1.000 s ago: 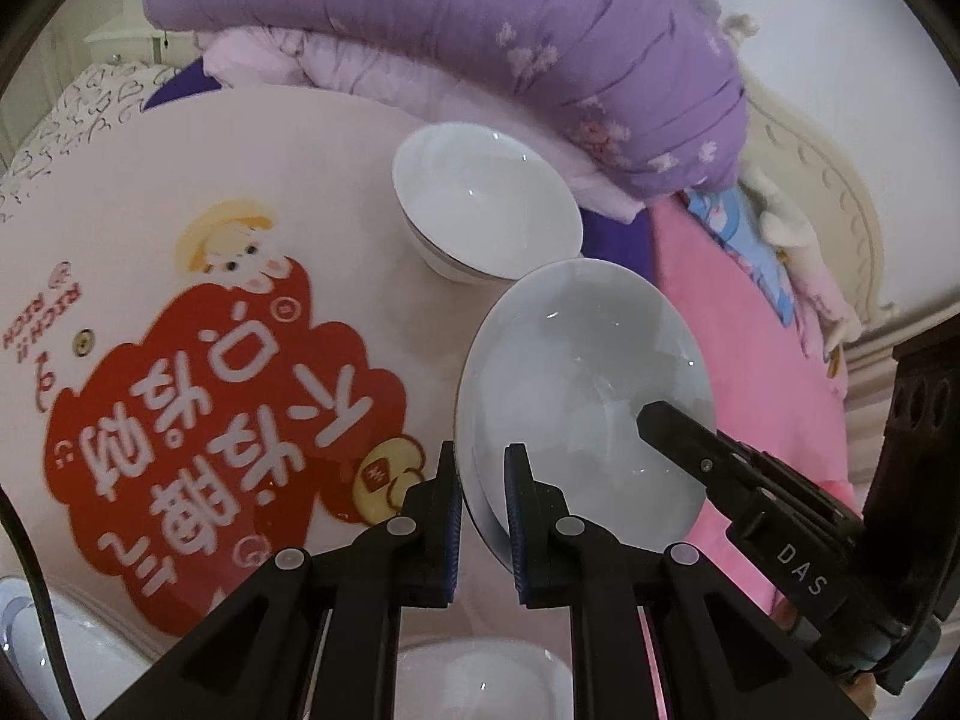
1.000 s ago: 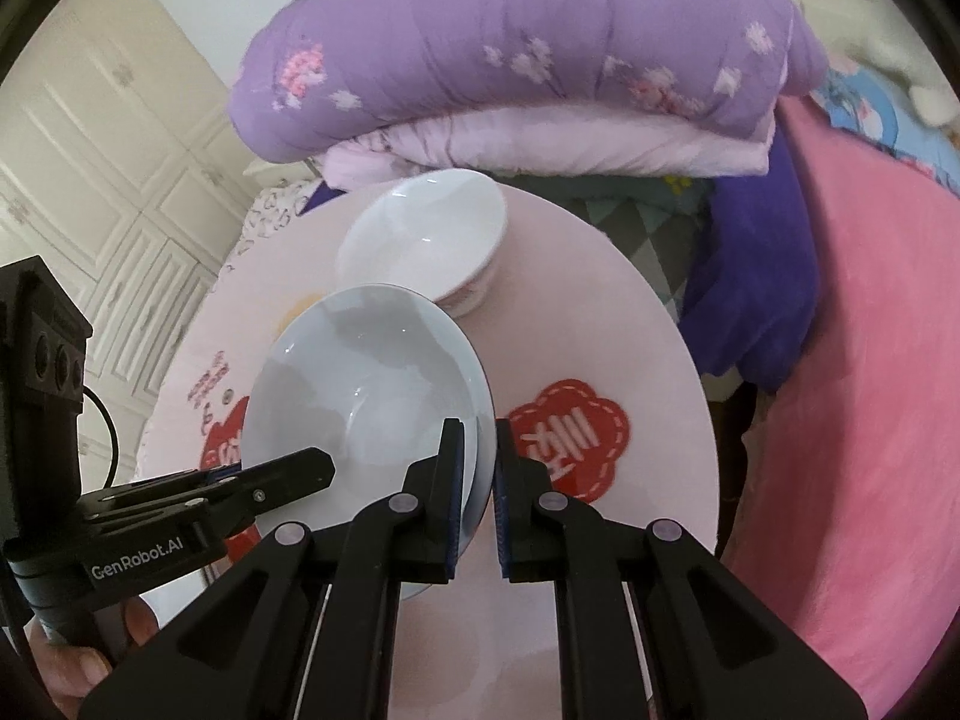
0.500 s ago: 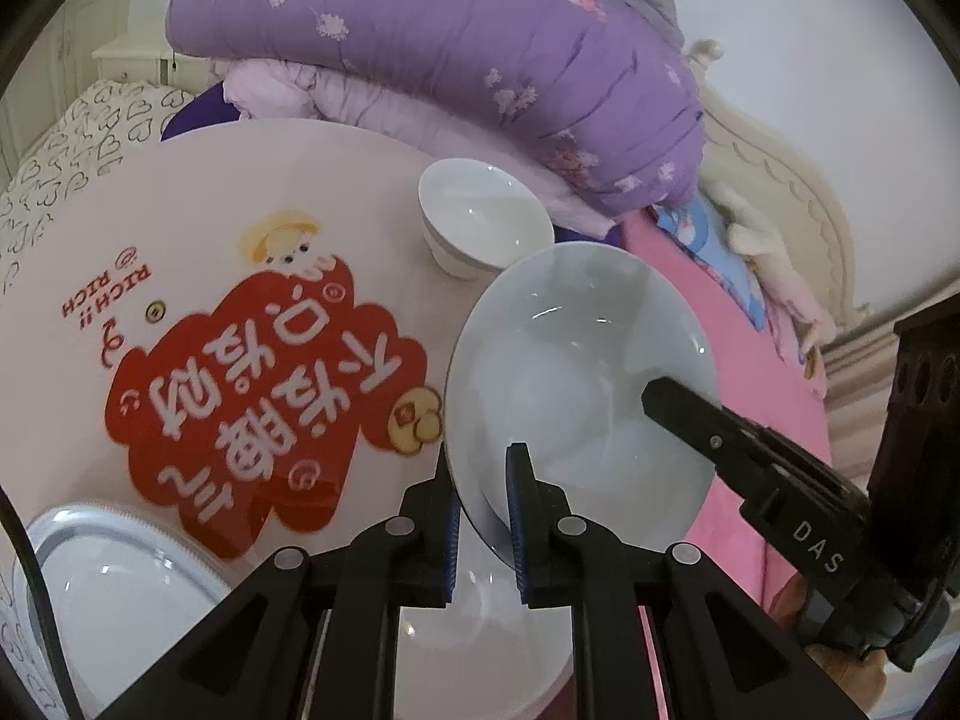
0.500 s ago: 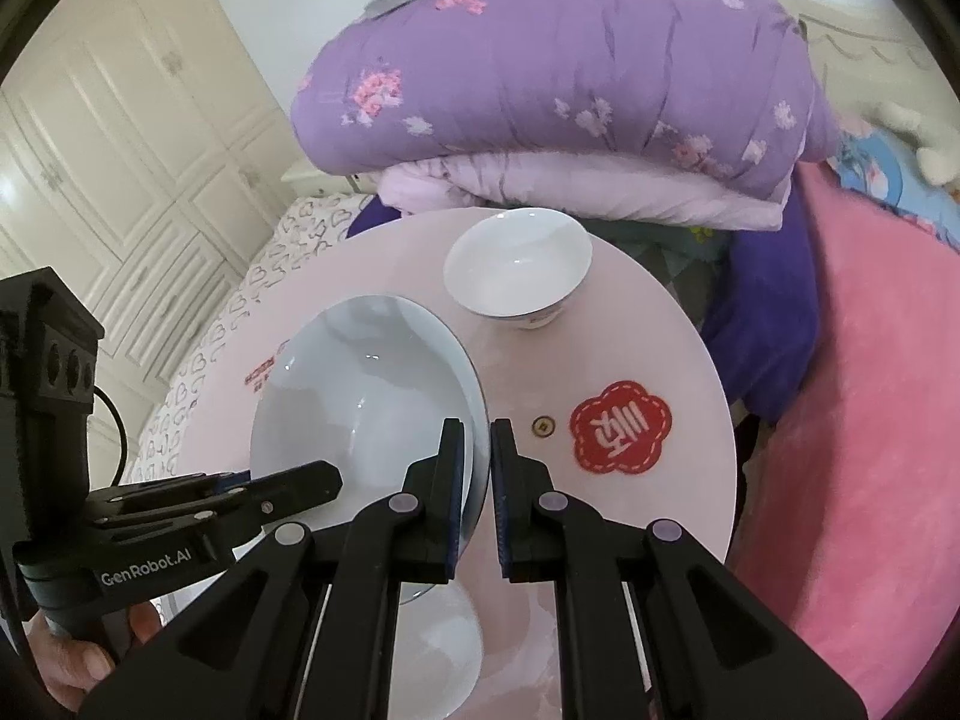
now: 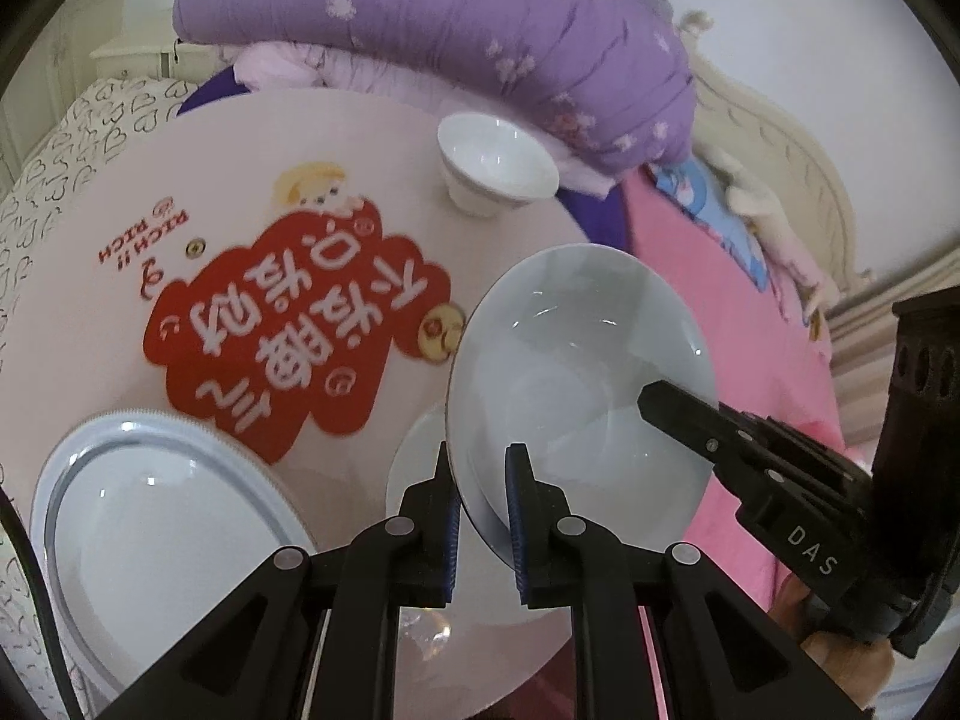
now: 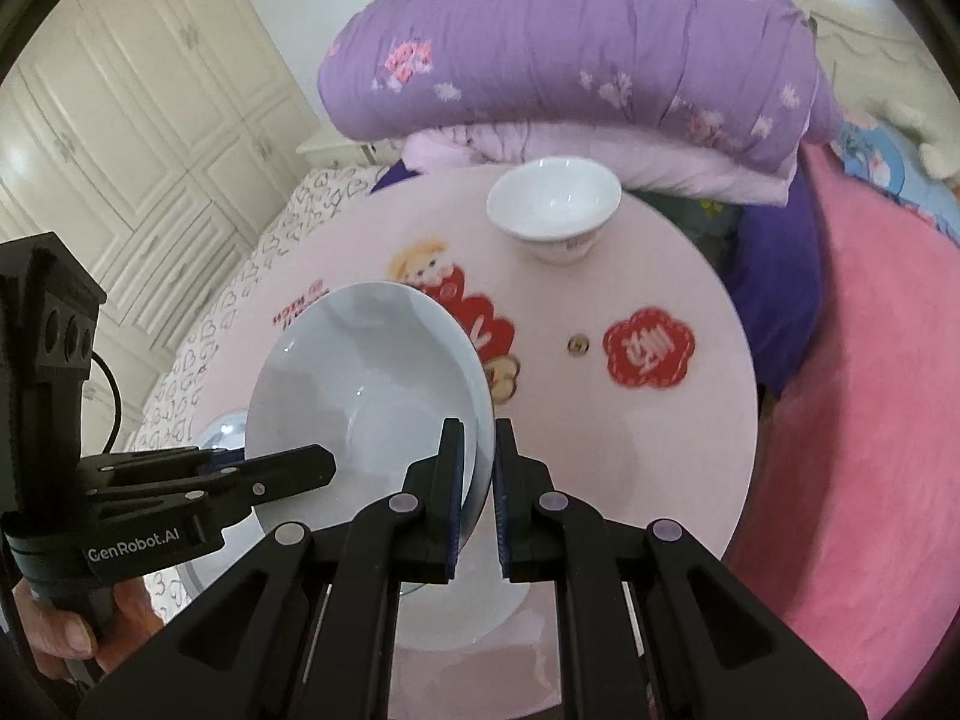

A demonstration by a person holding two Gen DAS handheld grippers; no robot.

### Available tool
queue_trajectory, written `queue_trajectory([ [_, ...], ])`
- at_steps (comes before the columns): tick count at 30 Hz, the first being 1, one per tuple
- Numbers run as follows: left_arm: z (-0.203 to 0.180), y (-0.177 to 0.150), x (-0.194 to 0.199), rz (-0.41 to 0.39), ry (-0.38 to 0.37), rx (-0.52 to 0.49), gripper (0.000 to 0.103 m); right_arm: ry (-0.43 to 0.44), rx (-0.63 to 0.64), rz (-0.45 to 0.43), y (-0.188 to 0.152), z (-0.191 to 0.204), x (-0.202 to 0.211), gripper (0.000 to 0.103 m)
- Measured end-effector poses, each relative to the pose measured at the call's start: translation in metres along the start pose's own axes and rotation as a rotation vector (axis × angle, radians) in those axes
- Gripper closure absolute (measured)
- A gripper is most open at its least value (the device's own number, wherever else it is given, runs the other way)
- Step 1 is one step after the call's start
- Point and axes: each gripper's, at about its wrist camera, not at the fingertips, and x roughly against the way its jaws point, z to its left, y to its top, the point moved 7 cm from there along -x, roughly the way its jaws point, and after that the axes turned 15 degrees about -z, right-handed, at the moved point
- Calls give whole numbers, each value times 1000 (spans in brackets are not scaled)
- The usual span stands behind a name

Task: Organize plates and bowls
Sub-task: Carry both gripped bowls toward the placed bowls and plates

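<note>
A white deep plate (image 5: 576,372) is held above the round pink table (image 5: 90,312) by both grippers. My left gripper (image 5: 480,468) is shut on its left rim, and my right gripper (image 6: 477,444) is shut on its right rim (image 6: 480,396). The plate (image 6: 372,384) tilts toward each camera. A second white plate (image 5: 420,474) lies on the table right under it. A small white bowl (image 5: 495,162) stands at the table's far edge; it also shows in the right wrist view (image 6: 555,207). A blue-rimmed plate (image 5: 156,516) lies at the near left.
Folded purple quilts (image 5: 456,30) are piled behind the table. Pink bedding (image 6: 870,390) lies to the right. White wardrobe doors (image 6: 120,90) stand at the left. The table carries a red sticker (image 5: 288,324).
Both grippers have lifted the deep plate and drawn it back toward the near side. The small bowl looks farther away, and the blue-rimmed plate and the lower plate have come into view.
</note>
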Motion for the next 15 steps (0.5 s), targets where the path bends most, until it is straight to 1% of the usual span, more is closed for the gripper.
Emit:
queue_trajectory([
  [4, -3, -14, 0, 40, 12, -21, 92, 1, 0, 35, -18, 1, 1, 94],
  [8, -2, -21, -4, 57, 25, -30, 93, 2, -4, 69, -33, 0, -2, 94],
  [15, 2, -35, -15, 95, 55, -57, 93, 10, 5, 120, -47, 0, -9, 94],
])
